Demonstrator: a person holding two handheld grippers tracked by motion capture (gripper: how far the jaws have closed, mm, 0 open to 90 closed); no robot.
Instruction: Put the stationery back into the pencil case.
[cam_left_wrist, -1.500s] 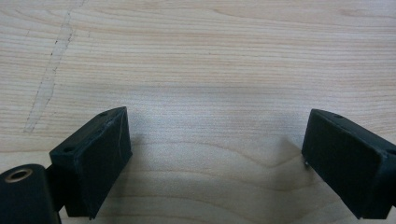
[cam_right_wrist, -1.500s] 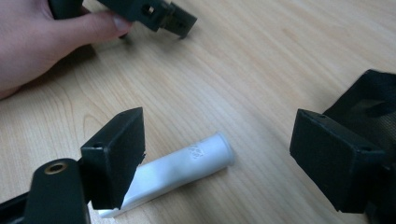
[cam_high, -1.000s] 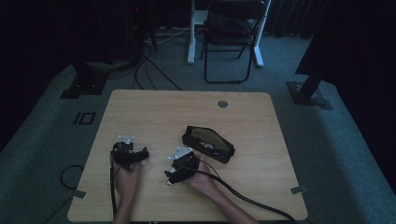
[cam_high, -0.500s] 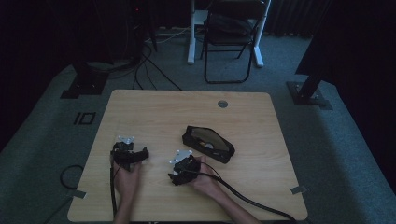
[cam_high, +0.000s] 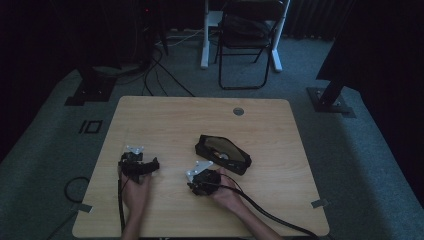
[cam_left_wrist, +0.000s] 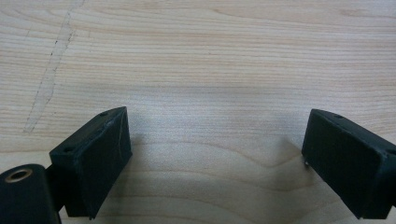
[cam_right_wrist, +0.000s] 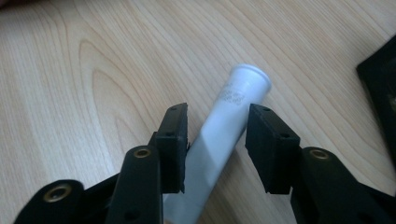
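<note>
A white plastic tube (cam_right_wrist: 243, 88) lies on the wooden table (cam_high: 175, 120), and my right gripper (cam_right_wrist: 216, 135) straddles its middle. Its jaws have just been closing, and both pads (cam_right_wrist: 175, 140) now rest against the tube's sides. From above, the right gripper (cam_high: 199, 184) sits near the table's front centre in a hand, just in front of a black case (cam_high: 222, 154). My left gripper (cam_high: 150, 166) rests at the front left, held still. Its jaws stand wide apart in the left gripper view (cam_left_wrist: 215, 154), with only bare wood between them.
The black case lies open-side up at the table's middle, its corner showing at the right edge (cam_right_wrist: 380, 79) of the right gripper view. A cable hole (cam_high: 238, 111) sits near the far edge. A folding chair (cam_high: 250, 45) and cables stand on the floor beyond.
The right hand and gripper have shifted slightly toward the front of the table. The left hand has stayed where it was.
</note>
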